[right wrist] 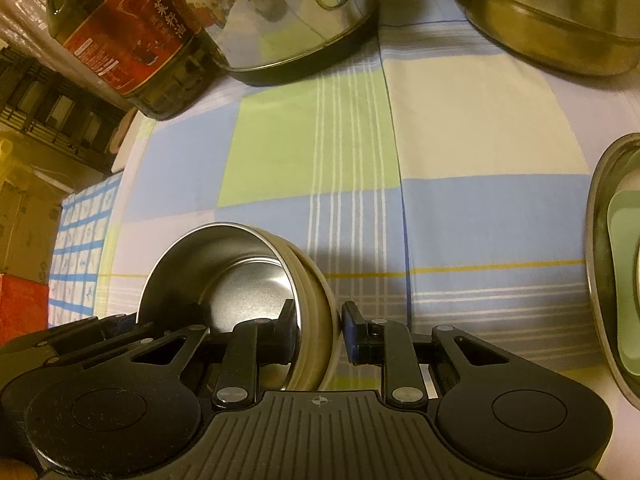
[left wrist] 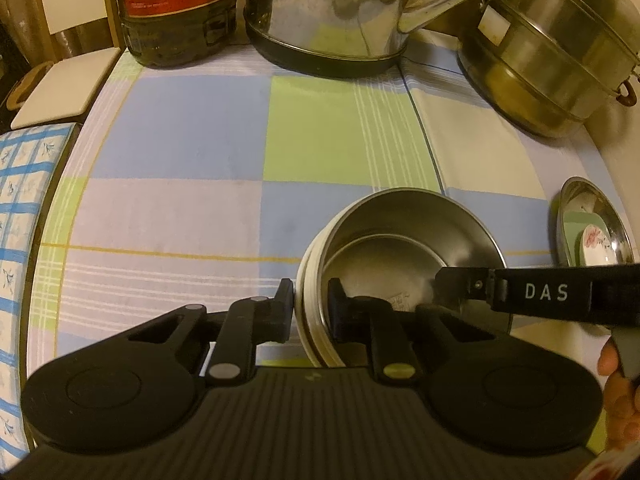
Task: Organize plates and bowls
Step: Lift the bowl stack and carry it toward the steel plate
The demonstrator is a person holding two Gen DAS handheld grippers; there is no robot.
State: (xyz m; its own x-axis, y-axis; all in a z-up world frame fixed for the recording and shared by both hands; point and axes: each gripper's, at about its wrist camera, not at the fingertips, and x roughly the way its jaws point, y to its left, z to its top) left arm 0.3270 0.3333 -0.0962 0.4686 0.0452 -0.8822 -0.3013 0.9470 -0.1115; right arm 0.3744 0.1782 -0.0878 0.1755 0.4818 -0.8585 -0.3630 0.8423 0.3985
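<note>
Two grippers are being used on one steel bowl (left wrist: 400, 248), which is being held on the checked tablecloth (left wrist: 192, 132), near the front edge of the table. The left gripper (left wrist: 310, 306) is being pinched onto the bowl's left wall, one finger outside the cream outer shell and one inside. The right gripper (right wrist: 320, 322) is being clamped onto the opposite wall in the same manner. No earlier view is being offered, so nothing is being said of motion.

Several risks are being judged from here. The polished wall is probably being gripped by narrow pads only, so the bowl could be let slip if the two hands are lifted unevenly. A twist could be forced into the bowl if the hands are pulled apart. The steel dish (left wrist: 596, 224) to the right, in which a green item and a flowered saucer are being kept, could be struck during a careless carry.
</note>
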